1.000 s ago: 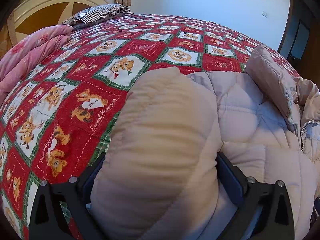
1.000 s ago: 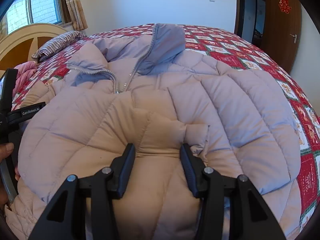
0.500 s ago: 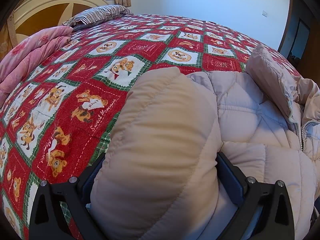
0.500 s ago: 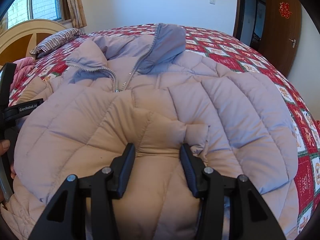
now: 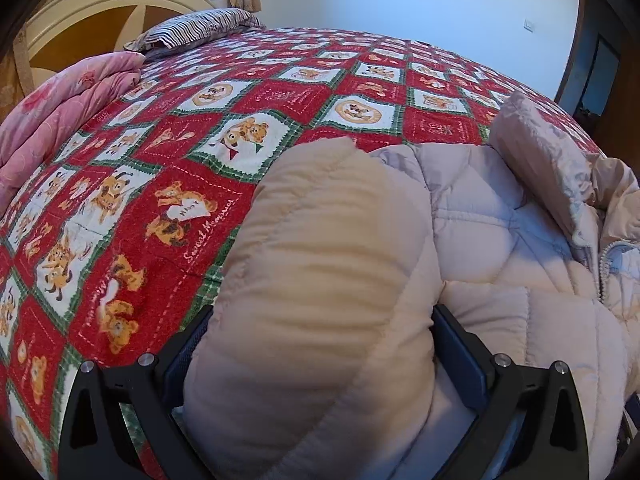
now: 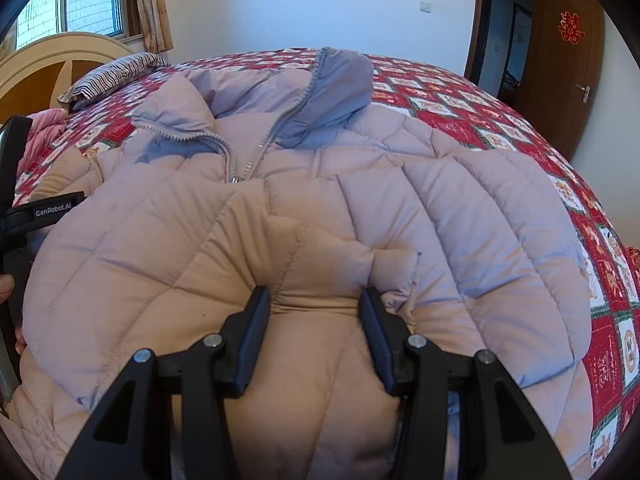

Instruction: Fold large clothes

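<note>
Right wrist view: the right gripper pinches a puffed fold of the pink padded jacket, spread on the quilted bed. At nine o'clock, the left gripper fingers clamp its bulging sleeve.

We find a bed covered by a red patchwork quilt. On it lie a puffy pink jacket, a striped pillow and a folded pink blanket near the headboard.
</note>
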The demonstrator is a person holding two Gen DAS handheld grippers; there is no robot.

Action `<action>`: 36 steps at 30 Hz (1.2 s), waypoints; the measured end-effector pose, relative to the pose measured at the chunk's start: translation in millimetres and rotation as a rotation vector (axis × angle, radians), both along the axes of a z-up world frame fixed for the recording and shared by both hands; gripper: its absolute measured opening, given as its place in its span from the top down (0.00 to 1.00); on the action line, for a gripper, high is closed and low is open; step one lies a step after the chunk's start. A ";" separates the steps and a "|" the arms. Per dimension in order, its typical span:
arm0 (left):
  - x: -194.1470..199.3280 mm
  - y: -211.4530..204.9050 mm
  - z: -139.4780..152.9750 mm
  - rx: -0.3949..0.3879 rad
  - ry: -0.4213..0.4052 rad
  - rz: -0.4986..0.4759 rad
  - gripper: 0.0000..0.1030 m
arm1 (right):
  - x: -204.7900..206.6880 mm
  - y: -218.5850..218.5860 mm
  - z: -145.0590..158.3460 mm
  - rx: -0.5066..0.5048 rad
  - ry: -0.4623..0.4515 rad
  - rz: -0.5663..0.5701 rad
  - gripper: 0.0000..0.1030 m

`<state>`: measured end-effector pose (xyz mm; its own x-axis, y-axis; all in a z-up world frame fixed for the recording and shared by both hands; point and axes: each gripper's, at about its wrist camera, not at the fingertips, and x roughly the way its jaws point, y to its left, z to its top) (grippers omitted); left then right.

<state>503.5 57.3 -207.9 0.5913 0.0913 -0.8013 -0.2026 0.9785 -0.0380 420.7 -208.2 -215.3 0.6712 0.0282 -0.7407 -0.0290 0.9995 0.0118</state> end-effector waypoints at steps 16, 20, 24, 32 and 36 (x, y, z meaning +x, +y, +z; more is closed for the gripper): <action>80.4 -56.0 107.6 0.009 -0.112 -0.247 0.01 | 81.6 -49.1 96.1 0.109 -0.057 0.034 0.09; 126.3 -72.3 93.2 0.042 -0.079 -0.248 0.01 | 130.6 -63.8 105.8 0.108 -0.052 -0.014 0.06; 152.3 -79.0 75.6 -0.013 -0.035 -0.244 0.01 | 171.3 -68.0 93.5 0.129 0.009 0.004 0.06; 165.3 -101.8 53.7 -0.039 0.003 -0.362 0.70 | 213.4 -62.3 59.0 0.023 0.127 0.073 0.50; 149.6 -97.8 64.1 -0.013 -0.049 -0.410 0.94 | 200.9 -64.1 58.3 0.013 0.125 0.127 0.84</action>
